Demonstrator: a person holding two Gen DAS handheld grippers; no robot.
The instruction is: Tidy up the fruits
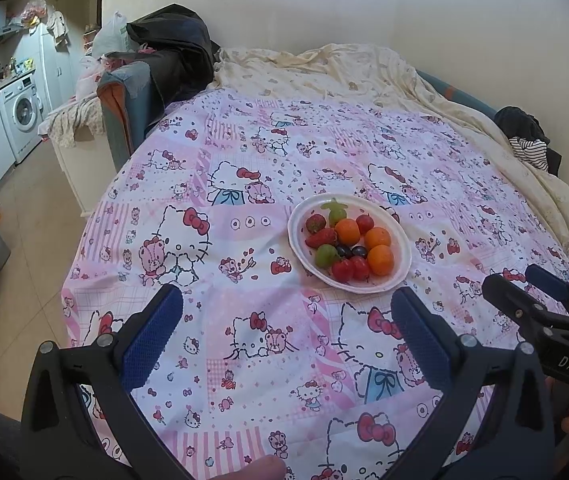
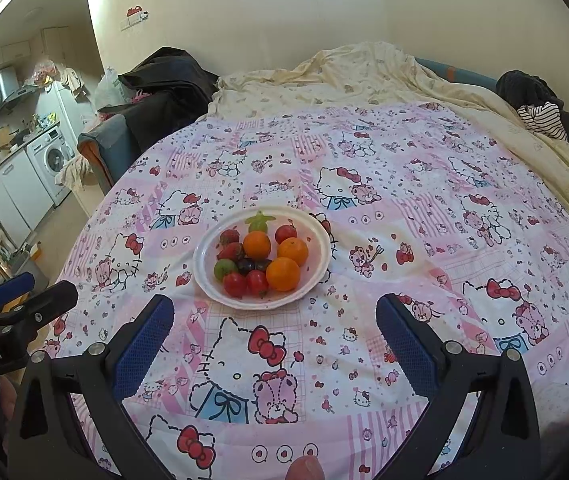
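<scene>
A white plate [image 1: 402, 256] [image 2: 320, 248] of mixed fruit rests on the pink cartoon-print bedcover [image 1: 244, 184] [image 2: 424, 208]. It holds three oranges [image 1: 380, 260] [image 2: 283, 274], strawberries [image 1: 320, 237] [image 2: 231, 251], red cherry tomatoes [image 1: 342, 270] [image 2: 235, 284], green grapes [image 1: 326, 255] [image 2: 223, 269], dark grapes [image 1: 351, 251] [image 2: 253, 266] and a green star-shaped piece [image 1: 335, 208] [image 2: 259, 221]. My left gripper [image 1: 286, 312] hovers open just before the plate, nothing between its blue pads. My right gripper [image 2: 274, 318] also stands open and empty, close to the plate's near rim.
A cream blanket [image 1: 364, 68] [image 2: 364, 76] is bunched at the bed's far end, with dark and striped clothes [image 1: 528, 136] [image 2: 540, 104] at the right. A dark jacket [image 1: 176, 52] lies over a blue chair at left. Beyond are a washing machine [image 1: 22, 116] and kitchen counter.
</scene>
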